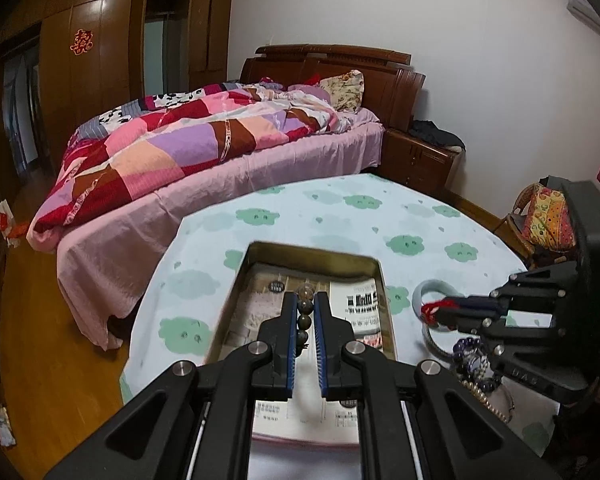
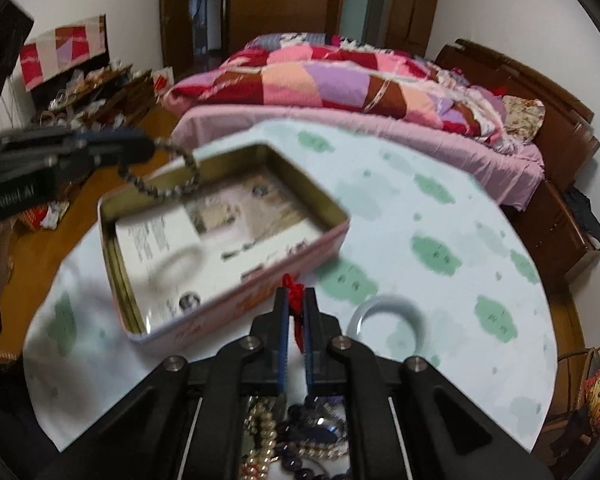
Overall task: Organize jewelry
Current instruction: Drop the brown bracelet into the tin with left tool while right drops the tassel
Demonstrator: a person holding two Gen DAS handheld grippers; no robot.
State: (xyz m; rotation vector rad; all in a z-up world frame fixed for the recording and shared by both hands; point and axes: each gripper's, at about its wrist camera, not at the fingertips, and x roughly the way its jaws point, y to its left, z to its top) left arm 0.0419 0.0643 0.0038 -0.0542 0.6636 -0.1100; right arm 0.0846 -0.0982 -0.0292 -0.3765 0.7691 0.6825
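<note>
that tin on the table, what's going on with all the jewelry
A person with a gripper in each hand is sorting jewelry into the open tin. The left gripper is shut on a bead bracelet and holds it above the tin. The right gripper is shut on a red cord beside the tin. A pale bangle and a heap of pearls and purple beads lie on the tablecloth.

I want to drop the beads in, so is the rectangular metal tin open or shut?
Open: the rectangular metal tin has no lid on, and printed paper lining its bottom shows.
</note>
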